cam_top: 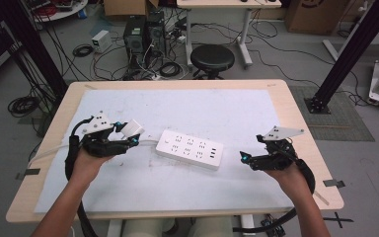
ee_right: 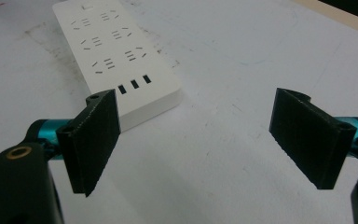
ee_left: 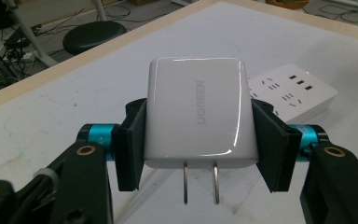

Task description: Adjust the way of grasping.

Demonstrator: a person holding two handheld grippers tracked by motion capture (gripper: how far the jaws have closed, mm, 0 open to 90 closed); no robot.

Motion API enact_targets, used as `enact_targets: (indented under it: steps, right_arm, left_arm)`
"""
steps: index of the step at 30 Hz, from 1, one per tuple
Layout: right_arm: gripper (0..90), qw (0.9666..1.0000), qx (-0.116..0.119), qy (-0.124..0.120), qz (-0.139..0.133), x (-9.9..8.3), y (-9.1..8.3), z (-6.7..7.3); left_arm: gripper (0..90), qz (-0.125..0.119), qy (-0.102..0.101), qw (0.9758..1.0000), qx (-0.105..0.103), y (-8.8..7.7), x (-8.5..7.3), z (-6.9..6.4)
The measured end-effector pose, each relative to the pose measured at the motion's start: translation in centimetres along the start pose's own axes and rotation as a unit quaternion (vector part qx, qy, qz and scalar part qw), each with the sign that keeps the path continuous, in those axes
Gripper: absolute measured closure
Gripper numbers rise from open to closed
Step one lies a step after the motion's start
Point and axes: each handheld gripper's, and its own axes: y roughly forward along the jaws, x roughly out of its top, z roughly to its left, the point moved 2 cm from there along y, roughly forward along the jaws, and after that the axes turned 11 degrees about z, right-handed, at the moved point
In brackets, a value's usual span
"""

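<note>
Left gripper point(ee_left: 198, 154) clamps white charger point(ee_left: 198, 112) above table; right gripper point(ee_right: 198, 140) gapes empty near power strip point(ee_right: 121, 60)

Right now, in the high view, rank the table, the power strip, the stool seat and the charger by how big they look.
1. Table
2. Power strip
3. Stool seat, though it stands farther off
4. Charger

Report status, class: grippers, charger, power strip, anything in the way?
Left gripper shut on charger, prongs free. Right gripper open, empty. Power strip flat on table, nothing between.
</note>
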Motion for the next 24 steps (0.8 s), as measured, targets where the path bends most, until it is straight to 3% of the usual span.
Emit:
enact_targets:
  steps: [16, 20, 22, 24]
  right_arm:
    - [16.6, 0.9996, 0.022, -0.015, -0.004, 0.4, 0.5, 0.7]
    - [16.6, 0.9994, 0.033, -0.013, 0.002, 0.6, 0.7, 1.1]
    - [16.6, 0.9994, 0.033, -0.013, 0.002, 0.6, 0.7, 1.1]
    - [16.6, 0.9990, 0.042, -0.010, 0.002, 0.8, 0.8, 1.5]
  left_arm:
    - [42.5, -0.003, 0.046, 0.9979, -0.045, 0.7, 0.0, -2.1]
    - [42.5, -0.004, 0.073, 0.9956, -0.059, 0.9, 0.1, -3.1]
    - [42.5, -0.005, 0.077, 0.9952, -0.061, 0.9, 0.1, -3.3]
    - [42.5, -0.001, 0.097, 0.9929, -0.067, 1.3, 0.2, -4.1]
